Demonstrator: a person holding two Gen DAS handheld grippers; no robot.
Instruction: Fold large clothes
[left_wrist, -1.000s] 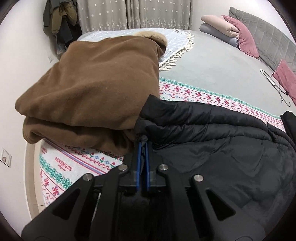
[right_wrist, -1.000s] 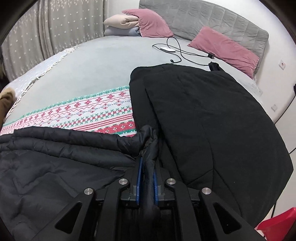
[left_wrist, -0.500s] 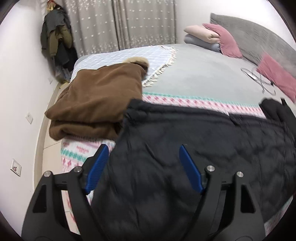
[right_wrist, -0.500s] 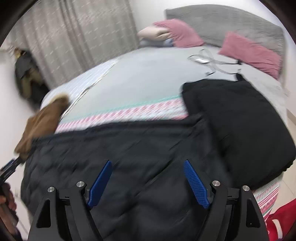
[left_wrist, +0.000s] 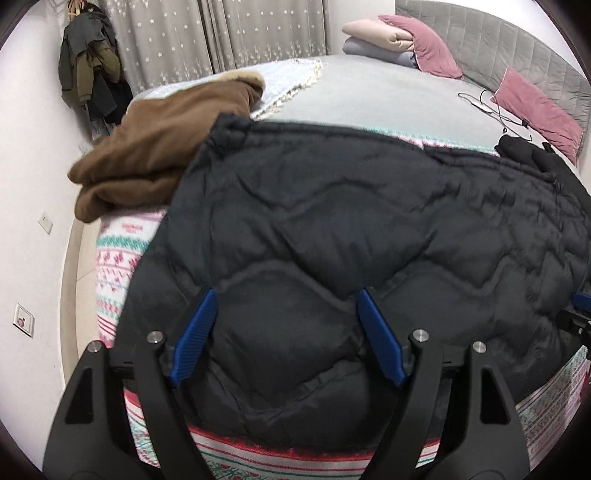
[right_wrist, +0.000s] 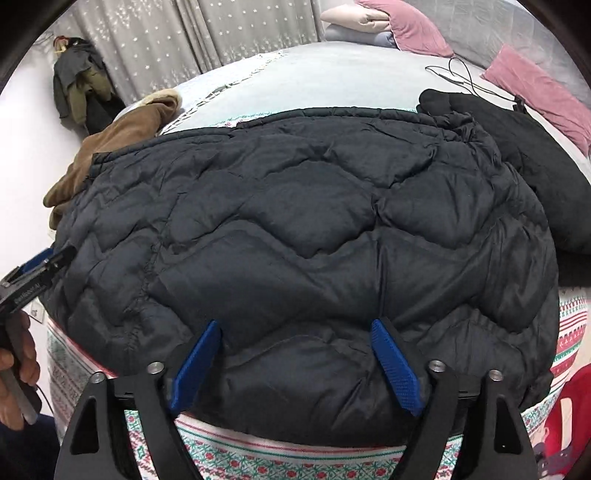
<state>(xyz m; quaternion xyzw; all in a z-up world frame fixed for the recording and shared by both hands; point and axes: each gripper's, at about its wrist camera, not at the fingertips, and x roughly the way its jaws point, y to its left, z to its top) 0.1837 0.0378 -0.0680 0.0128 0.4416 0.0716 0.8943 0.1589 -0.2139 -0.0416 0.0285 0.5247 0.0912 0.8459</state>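
A large black quilted jacket (left_wrist: 369, 229) lies spread flat across the patterned blanket on the bed; it also fills the right wrist view (right_wrist: 303, 236). My left gripper (left_wrist: 286, 306) is open and empty, above the jacket's near edge. My right gripper (right_wrist: 293, 332) is open and empty, also above the near edge. The left gripper's tip (right_wrist: 40, 262) shows at the left of the right wrist view, beside the jacket's left side.
A folded brown coat (left_wrist: 162, 147) lies at the jacket's left. A folded black garment (right_wrist: 532, 162) lies at its right. Pink pillows (left_wrist: 535, 107), a cable (left_wrist: 491, 110) and folded bedding (left_wrist: 376, 40) sit at the bed's far side. Clothes (left_wrist: 88, 70) hang on the left wall.
Both grippers let go of the jacket's far edge, opened and drew back toward the near edge. The jacket now lies spread flat.
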